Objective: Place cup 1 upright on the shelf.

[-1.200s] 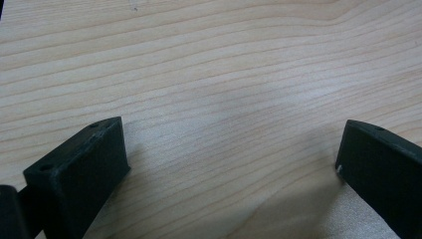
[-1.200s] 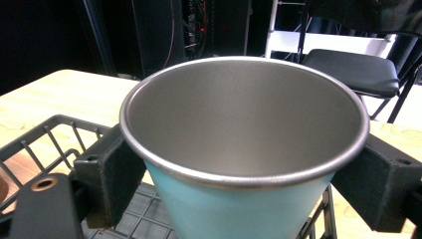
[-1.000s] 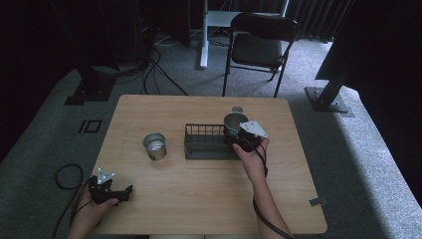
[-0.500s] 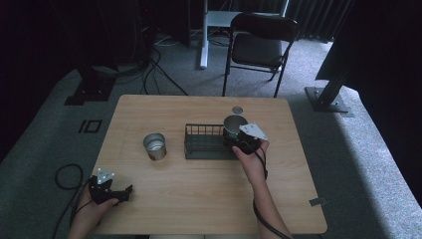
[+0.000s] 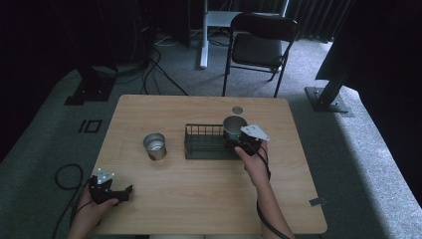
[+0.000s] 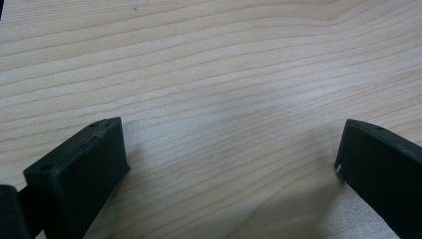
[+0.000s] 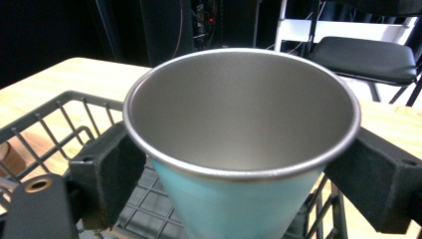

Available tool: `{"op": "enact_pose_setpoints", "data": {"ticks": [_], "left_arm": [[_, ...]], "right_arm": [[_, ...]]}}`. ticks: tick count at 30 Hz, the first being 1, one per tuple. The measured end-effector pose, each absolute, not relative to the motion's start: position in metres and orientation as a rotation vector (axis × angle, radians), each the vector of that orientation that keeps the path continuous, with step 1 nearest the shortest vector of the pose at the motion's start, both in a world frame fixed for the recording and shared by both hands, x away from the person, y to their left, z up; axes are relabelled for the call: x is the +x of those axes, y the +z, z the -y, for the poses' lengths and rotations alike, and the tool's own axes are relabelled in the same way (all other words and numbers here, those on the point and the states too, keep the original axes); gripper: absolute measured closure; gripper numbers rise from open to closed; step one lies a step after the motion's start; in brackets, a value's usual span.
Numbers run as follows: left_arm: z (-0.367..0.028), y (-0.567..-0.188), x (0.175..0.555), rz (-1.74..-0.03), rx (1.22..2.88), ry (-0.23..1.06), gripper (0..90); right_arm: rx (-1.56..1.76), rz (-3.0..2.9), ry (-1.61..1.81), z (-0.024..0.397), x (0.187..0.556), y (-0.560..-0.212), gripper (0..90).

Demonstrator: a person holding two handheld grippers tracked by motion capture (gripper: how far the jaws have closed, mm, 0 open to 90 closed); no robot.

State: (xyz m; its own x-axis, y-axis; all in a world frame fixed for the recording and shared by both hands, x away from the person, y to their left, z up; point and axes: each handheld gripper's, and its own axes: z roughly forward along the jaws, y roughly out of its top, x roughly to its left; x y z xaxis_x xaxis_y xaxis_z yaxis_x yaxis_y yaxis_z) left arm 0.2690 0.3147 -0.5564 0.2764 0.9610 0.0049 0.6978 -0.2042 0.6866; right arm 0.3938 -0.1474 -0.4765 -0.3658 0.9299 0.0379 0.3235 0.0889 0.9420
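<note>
Right tool (image 7: 239, 169) clamped on the teal metal cup (image 7: 241, 149) just under its rim, upright over the wire basket (image 5: 204, 142); looks light, rigid, slick, so grip the taper high; left tool (image 6: 229, 164) wide, empty, over the surface (image 5: 199, 199).

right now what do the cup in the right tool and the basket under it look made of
Cup: looks like brushed metal inside, dull grey sheen with a bright rolled rim; outside pale blue, likely a coating. Basket: thin dark crossing rods, probably coated wire.
</note>
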Motion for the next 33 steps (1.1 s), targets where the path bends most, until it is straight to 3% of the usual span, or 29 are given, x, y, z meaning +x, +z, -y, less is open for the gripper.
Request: {"op": "enact_pose_setpoints", "data": {"ticks": [33], "left_arm": [[-0.315,-0.556,0.269,-1.487,1.978,0.596,0.4]], "right_arm": [[1.147,-1.88,1.325,0.181,0.37,-0.473,11.4]]}}
